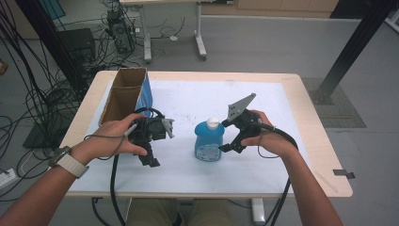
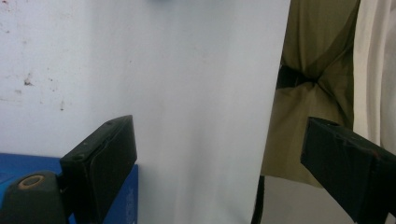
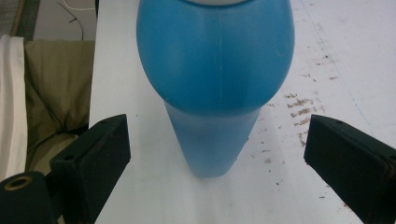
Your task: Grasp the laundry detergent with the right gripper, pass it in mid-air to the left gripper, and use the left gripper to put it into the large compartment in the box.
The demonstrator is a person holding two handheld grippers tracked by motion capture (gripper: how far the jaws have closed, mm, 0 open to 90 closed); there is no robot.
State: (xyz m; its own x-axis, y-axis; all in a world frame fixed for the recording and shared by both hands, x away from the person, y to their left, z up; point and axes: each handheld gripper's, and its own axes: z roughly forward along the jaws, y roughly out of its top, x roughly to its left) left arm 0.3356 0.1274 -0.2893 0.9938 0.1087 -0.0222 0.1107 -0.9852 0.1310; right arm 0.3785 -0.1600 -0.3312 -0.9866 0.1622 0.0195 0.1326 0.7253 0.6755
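Your two forearms enter from the near edge of one white-topped table [image 1: 282, 141], with one cardboard box [image 1: 123, 92] at its far left corner. One blue bottle [image 1: 209, 140] stands mid-table, bare surface around it. Your right gripper [image 1: 231, 141] gapes wide just beside it, untouching; your left gripper [image 1: 151, 157] gapes wide, empty, near the front edge.
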